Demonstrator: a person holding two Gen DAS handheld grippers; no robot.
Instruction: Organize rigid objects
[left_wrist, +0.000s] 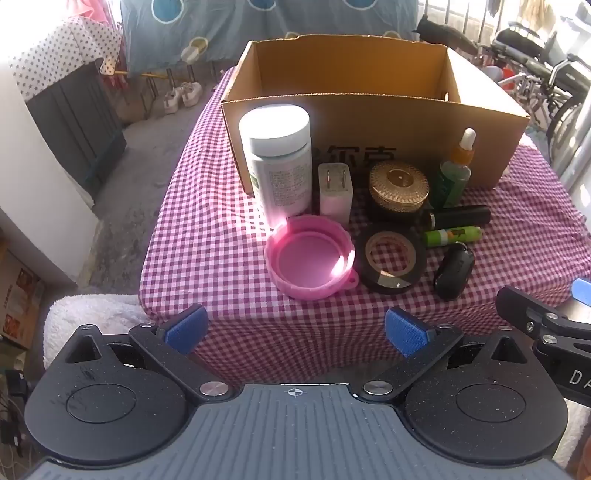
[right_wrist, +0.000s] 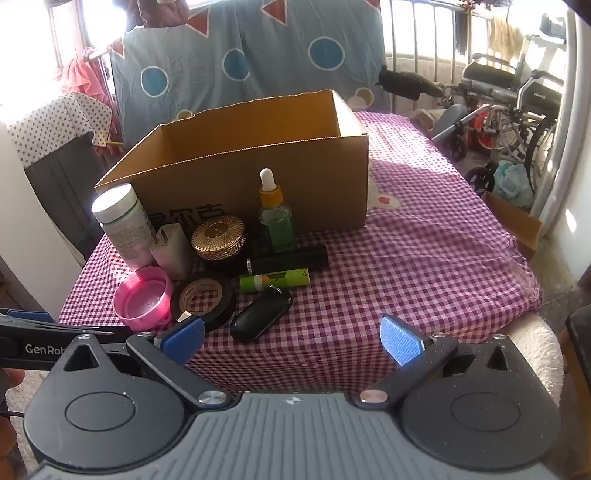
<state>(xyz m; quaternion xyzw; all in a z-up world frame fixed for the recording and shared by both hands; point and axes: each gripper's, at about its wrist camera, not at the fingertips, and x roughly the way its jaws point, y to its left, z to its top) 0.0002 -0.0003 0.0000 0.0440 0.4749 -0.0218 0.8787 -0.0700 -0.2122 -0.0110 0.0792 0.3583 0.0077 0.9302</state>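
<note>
Hovering short of the near table edge, left gripper (left_wrist: 295, 330) and right gripper (right_wrist: 291, 339) both spread wide, nothing between the blue pads. Nothing lifted yet, so by the look of it the very start of the sorting: every item out on the checked tablecloth (right_wrist: 424, 258), none seen inside the open cardboard box (right_wrist: 258, 177), though its floor hidden behind the front wall.

Clustered just in front of the box wall: white-lidded supplement jar (left_wrist: 275, 155) upright at the left, white plug charger (left_wrist: 334, 192) touching or nearly touching beside it, gold-lidded round jar (left_wrist: 399, 188), green dropper bottle (left_wrist: 456, 173) upright at the right. Nearer row: pink screw lid (left_wrist: 312, 262) lying open side up, black tape roll (left_wrist: 391, 258) flat just beside it, black cylinder (left_wrist: 458, 216) and green tube (left_wrist: 452, 236) lying side by side, black car key fob (left_wrist: 454, 271) nearest the right.

Likely next: picking one front-row piece and carrying it over the box wall. Closest to the left gripper, the pink lid; a rim pinch called for, one pad inside and one outside, since flat on cloth. Closest to the right, the key fob, smooth and rounded, probably prone to slipping unless squeezed across its narrow width. Care needed near the tall jar and dropper bottle, both easy to topple.
</note>
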